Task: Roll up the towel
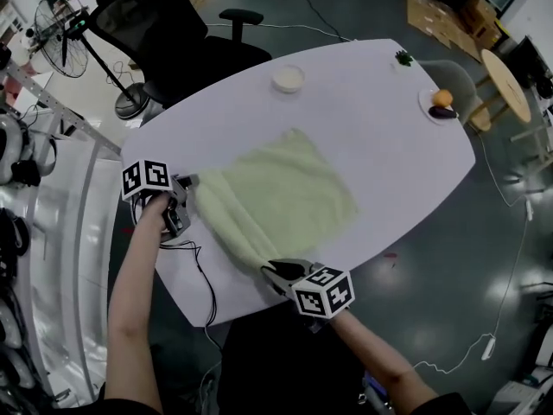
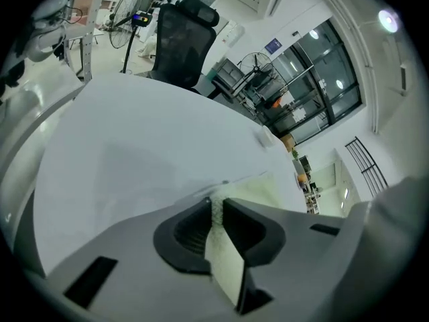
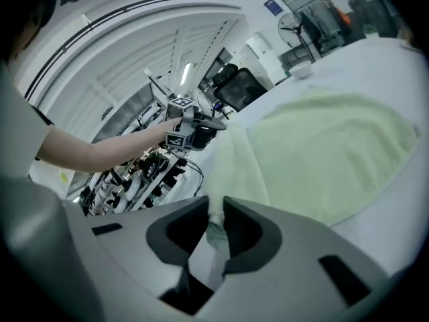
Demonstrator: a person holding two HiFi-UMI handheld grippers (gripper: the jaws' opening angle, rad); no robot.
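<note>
Pale green terry, our towel (image 1: pixel 285 193), lies spread across the middle of the white table (image 1: pixel 380 145), and its near edge is bunched into a thick band that runs between our two tools. We have the left gripper (image 1: pixel 188 199) at the far-left end of that band. In the left gripper view its jaws are pinched together on a thin fold of the cloth, which stands between the pads. The right gripper (image 1: pixel 271 271) holds the other end at the table's near rim, and its own view shows the jaws clamped on a tuft of the same edge. We judge the two-point hold is there so the edge stays straight and taut, letting the cloth turn over evenly across its whole width instead of skewing to one side. Both tools point slantwise down toward the tabletop, which keeps the band low and lets it fold onto the flat part beyond. We take this for the first turn of the roll, with most of the towel yet to be wound. A small bowl (image 1: pixel 289 78) and a plate (image 1: pixel 429 106) sit well apart from the cloth at the far side, so we expect no snag there.
</note>
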